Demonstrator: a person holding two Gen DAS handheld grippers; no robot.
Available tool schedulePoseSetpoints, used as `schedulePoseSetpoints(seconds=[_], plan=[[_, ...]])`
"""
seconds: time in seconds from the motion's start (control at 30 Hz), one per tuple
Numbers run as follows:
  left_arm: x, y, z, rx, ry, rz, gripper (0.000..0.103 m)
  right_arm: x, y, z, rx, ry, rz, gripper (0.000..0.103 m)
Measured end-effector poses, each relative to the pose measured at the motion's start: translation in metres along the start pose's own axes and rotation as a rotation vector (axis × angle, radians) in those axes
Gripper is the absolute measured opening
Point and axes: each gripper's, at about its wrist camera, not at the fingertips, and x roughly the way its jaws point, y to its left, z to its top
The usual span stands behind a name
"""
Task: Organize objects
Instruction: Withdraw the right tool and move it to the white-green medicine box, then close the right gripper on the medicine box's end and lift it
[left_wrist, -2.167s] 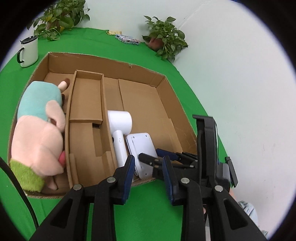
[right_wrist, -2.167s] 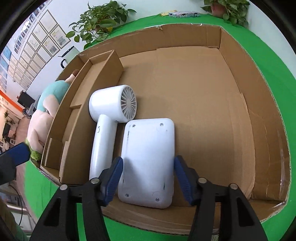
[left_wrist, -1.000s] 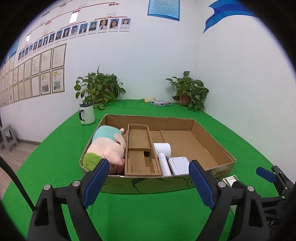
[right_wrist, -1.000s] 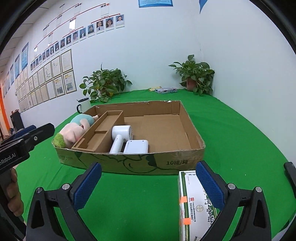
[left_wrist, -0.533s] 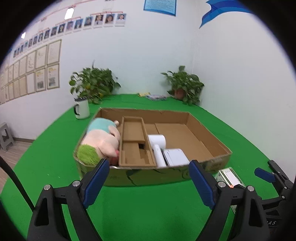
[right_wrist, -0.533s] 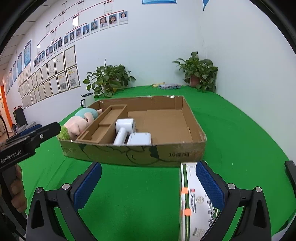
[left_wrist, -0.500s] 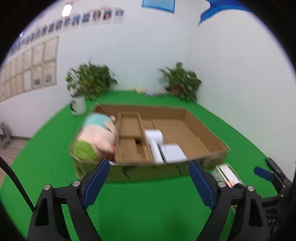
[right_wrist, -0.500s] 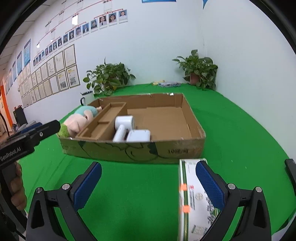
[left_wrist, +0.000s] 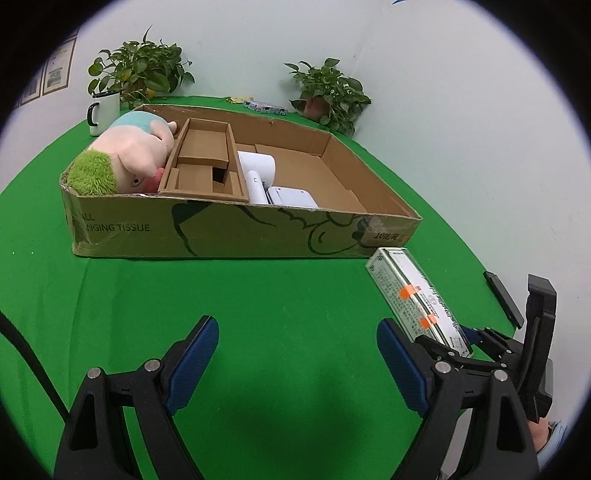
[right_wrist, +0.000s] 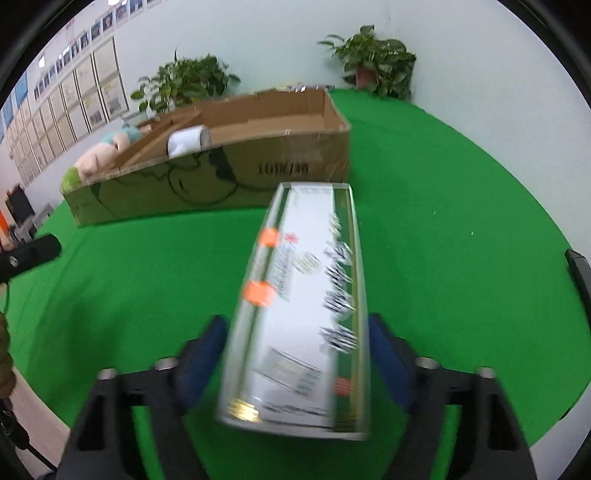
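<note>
A long white box with green edges and orange stickers (right_wrist: 306, 295) lies on the green table just in front of the cardboard tray's right corner. My right gripper (right_wrist: 295, 321) straddles its near end. The jaws are closing and both blue pads (right_wrist: 201, 362) sit against its long sides. In the left wrist view the same white box (left_wrist: 410, 291) lies to the right of my left gripper (left_wrist: 295, 325). That gripper hangs open and empty over bare green cloth. The cardboard tray (left_wrist: 221, 229) holds a plush toy (left_wrist: 129, 151), a white hair dryer (left_wrist: 258, 166) and a flat white device (left_wrist: 291, 195).
A cardboard insert (left_wrist: 203, 166) splits the tray's left part; its right half is bare cardboard. A white mug (left_wrist: 103, 114) and two potted plants (left_wrist: 328, 96) stand behind the tray. Small items (left_wrist: 262, 106) lie at the table's far edge.
Both grippers have dropped and tilted down toward the table. The right gripper's jaws, wide apart before, have come in around the near end of the white box.
</note>
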Motion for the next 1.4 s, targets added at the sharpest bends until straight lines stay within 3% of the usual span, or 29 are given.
schedulePoseSetpoints(seconds=[0.07, 0.17, 0.2, 0.23, 0.27, 0.5, 0.7, 0.8, 0.87, 1.03, 1.13, 1.27, 1.4], plan=[[-0.004, 0.001, -0.001, 0.0, 0.001, -0.015, 0.087, -0.005, 0.007, -0.003, 0.003, -0.01, 0.042, 0.059], [-0.002, 0.004, 0.0, -0.024, 0.028, -0.084, 0.087, -0.022, 0.031, -0.005, -0.011, -0.051, 0.181, 0.063], [0.0, 0.005, 0.0, -0.038, 0.042, -0.108, 0.087, -0.027, 0.038, -0.006, -0.024, -0.064, 0.205, 0.069], [0.004, 0.005, -0.001, -0.056, 0.059, -0.133, 0.087, -0.03, 0.046, -0.007, -0.033, -0.076, 0.23, 0.095], [0.01, 0.007, -0.001, -0.084, 0.084, -0.166, 0.087, -0.031, 0.051, -0.008, -0.034, -0.085, 0.245, 0.103], [0.043, 0.008, -0.007, -0.2, 0.174, -0.288, 0.087, -0.02, 0.074, -0.018, -0.106, -0.037, 0.271, 0.102], [0.061, 0.003, -0.019, -0.255, 0.21, -0.354, 0.087, -0.014, 0.076, -0.015, -0.153, -0.024, 0.224, 0.101], [0.06, -0.002, -0.02, -0.238, 0.199, -0.341, 0.087, -0.006, 0.076, -0.016, -0.135, 0.008, 0.248, 0.08], [0.06, -0.003, -0.022, -0.249, 0.201, -0.346, 0.087, -0.003, 0.08, -0.019, -0.133, 0.009, 0.22, 0.063], [0.056, -0.005, -0.024, -0.242, 0.214, -0.302, 0.078, -0.002, 0.078, -0.017, -0.015, 0.022, 0.272, 0.061], [0.056, -0.004, -0.026, -0.247, 0.243, -0.296, 0.056, 0.0, 0.075, -0.014, 0.047, 0.04, 0.33, 0.06], [0.054, 0.002, -0.03, -0.298, 0.261, -0.349, 0.052, -0.005, 0.081, -0.013, 0.022, 0.035, 0.318, 0.06], [0.042, -0.005, -0.025, -0.261, 0.24, -0.357, 0.048, -0.011, 0.086, -0.014, 0.0, 0.004, 0.303, 0.059]])
